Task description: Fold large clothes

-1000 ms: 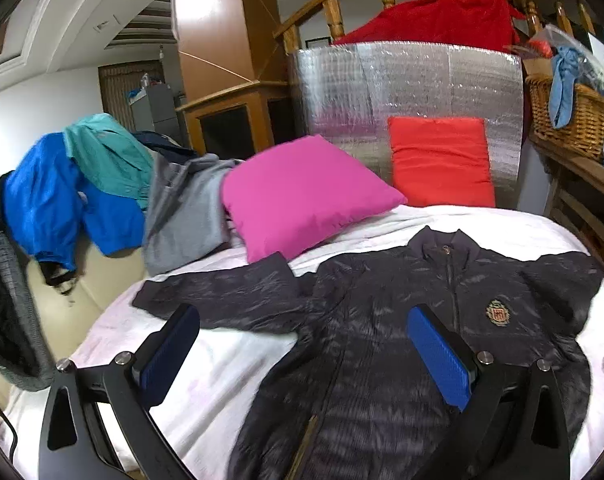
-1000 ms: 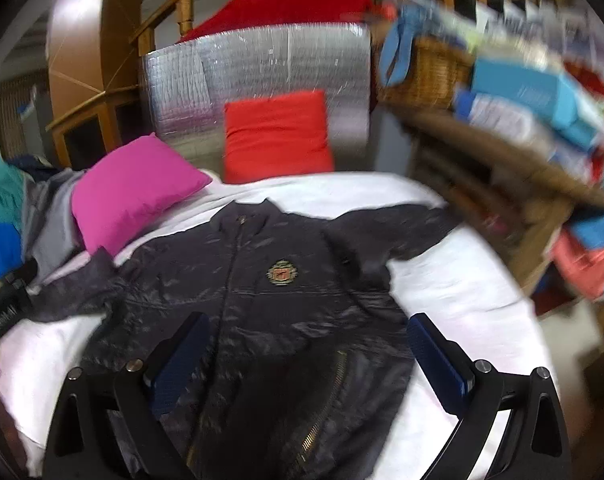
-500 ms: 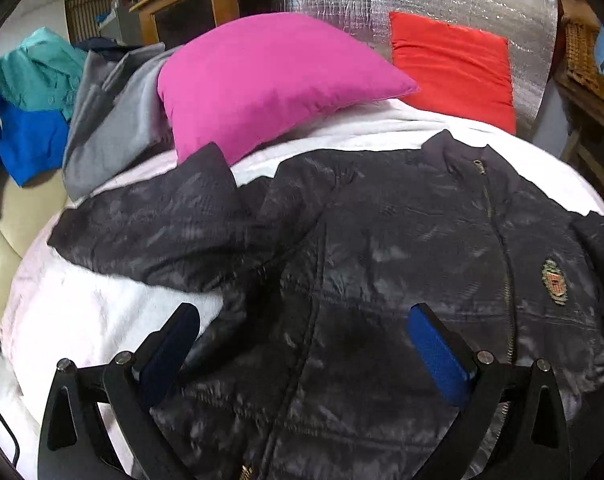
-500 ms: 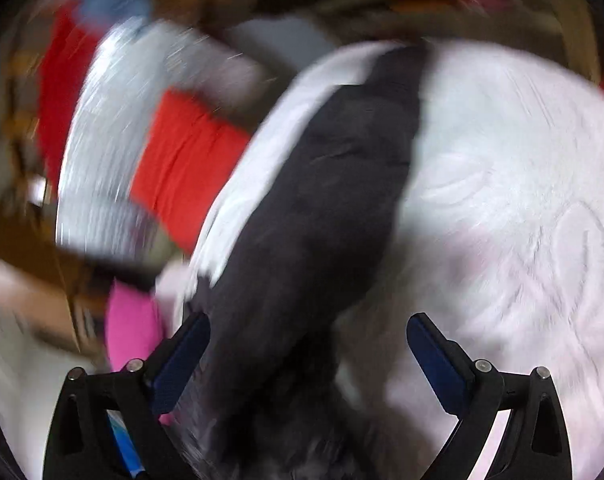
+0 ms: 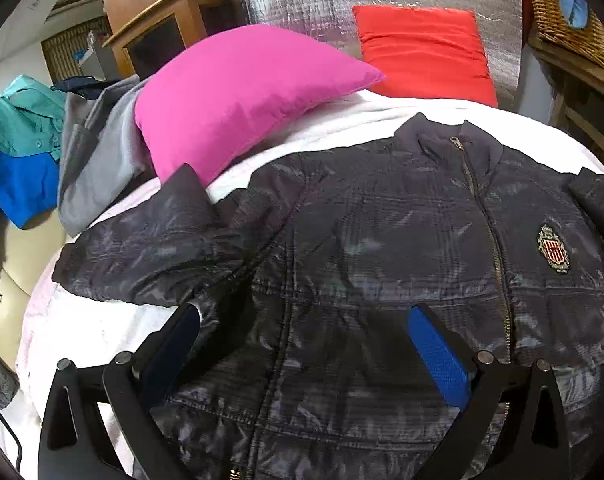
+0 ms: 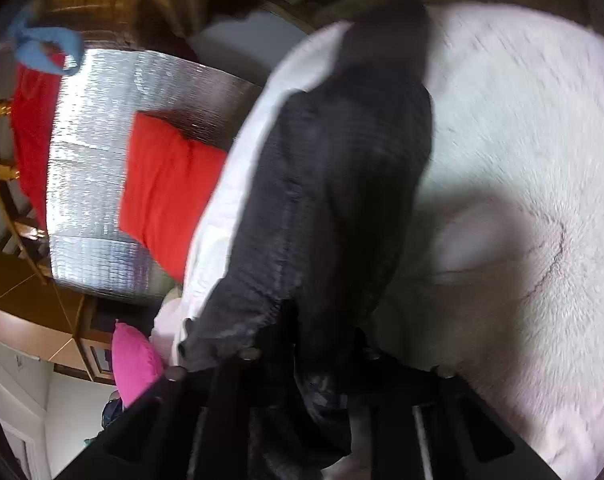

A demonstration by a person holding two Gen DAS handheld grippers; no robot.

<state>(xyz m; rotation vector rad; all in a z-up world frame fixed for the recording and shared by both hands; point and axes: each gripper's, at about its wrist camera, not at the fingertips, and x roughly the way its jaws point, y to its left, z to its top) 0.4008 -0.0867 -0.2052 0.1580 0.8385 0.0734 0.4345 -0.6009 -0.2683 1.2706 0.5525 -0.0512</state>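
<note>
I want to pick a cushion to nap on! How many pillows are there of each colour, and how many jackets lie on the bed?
Pink pillow: 1
Red pillow: 1
Dark jacket spread on the white bed cover: 1
Total: 3

Two wrist fisheyes, both close over the bed.
Left view looks forward, low over the jacket (image 5: 382,248) front, pink pillow (image 5: 238,92) at 11 o'clock, red pillow (image 5: 422,52) at 1. Right view rolled sideways, blurred, very near one sleeve (image 6: 342,184); shares jacket, white bedcover (image 6: 522,160), red pillow (image 6: 166,192), foil panel (image 6: 90,168).
</note>
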